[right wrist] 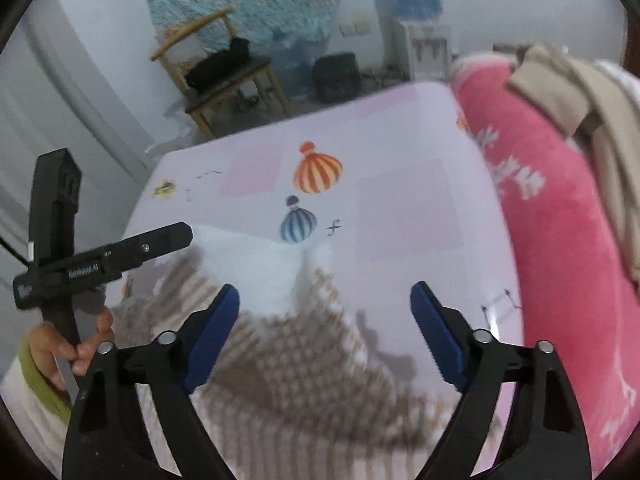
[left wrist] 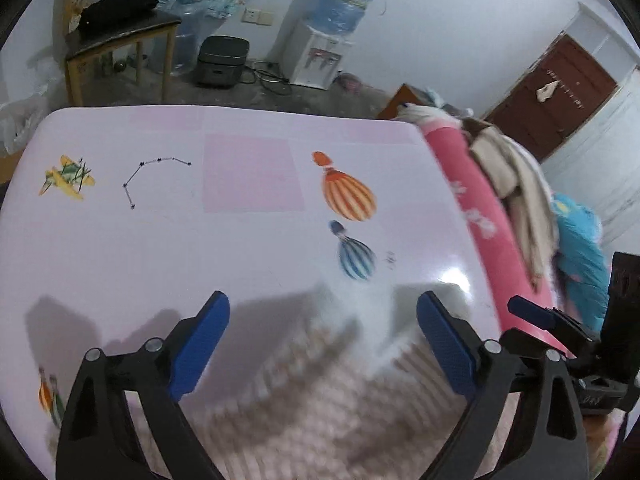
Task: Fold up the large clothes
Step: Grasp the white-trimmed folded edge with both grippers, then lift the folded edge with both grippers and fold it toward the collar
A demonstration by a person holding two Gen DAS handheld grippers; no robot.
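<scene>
A garment with a brown-and-white check (left wrist: 320, 420) and white fleecy lining (left wrist: 360, 308) lies spread on the pink table (left wrist: 160, 248), blurred in both views. My left gripper (left wrist: 323, 304) hangs open above its far edge, with nothing between the blue pads. In the right wrist view the same garment (right wrist: 300, 380) fills the near half of the table (right wrist: 400, 200). My right gripper (right wrist: 324, 292) is open over it and holds nothing. A hand (right wrist: 84, 352) grips the left tool's black body (right wrist: 60, 240) at the left.
A pink rolled blanket (left wrist: 476, 208) runs along the table's right edge, with beige clothes (left wrist: 516, 184) and a blue garment (left wrist: 580, 264) piled on it. Beyond the far edge stand a wooden chair (left wrist: 120, 36), a black cooker (left wrist: 222, 60) and a water dispenser (left wrist: 320, 52).
</scene>
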